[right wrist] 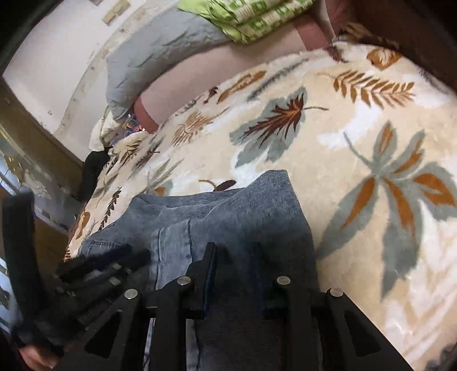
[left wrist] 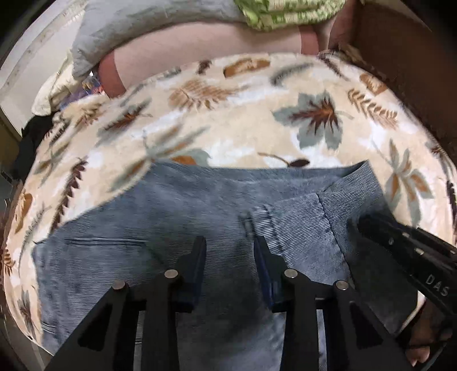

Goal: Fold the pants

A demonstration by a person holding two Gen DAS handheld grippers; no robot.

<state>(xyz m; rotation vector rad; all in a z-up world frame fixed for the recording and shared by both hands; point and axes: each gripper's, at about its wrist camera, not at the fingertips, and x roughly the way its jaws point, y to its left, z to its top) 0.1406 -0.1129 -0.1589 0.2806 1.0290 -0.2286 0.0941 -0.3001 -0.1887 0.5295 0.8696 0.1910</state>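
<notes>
Blue corduroy pants (left wrist: 171, 228) lie on the leaf-print blanket (left wrist: 228, 120); we pinch them in the right gripper (right wrist: 232, 251), keep the left gripper (left wrist: 230, 245) narrowly parted above, and should draw the fold flat.

A home bedroom: leaf-patterned blanket (left wrist: 257, 137) on a bed, pillow (right wrist: 160, 57) behind.

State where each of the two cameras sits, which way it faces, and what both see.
Left wrist: on the left gripper, looking steeply down its fingers at the blue pants on the leaf-print blanket; the right gripper enters at right.
Right wrist: on the right gripper, looking down at pants fabric between its fingers; the left gripper blurs in at left.
Shared: pants, blanket, grey pillow, green cloth.
</notes>
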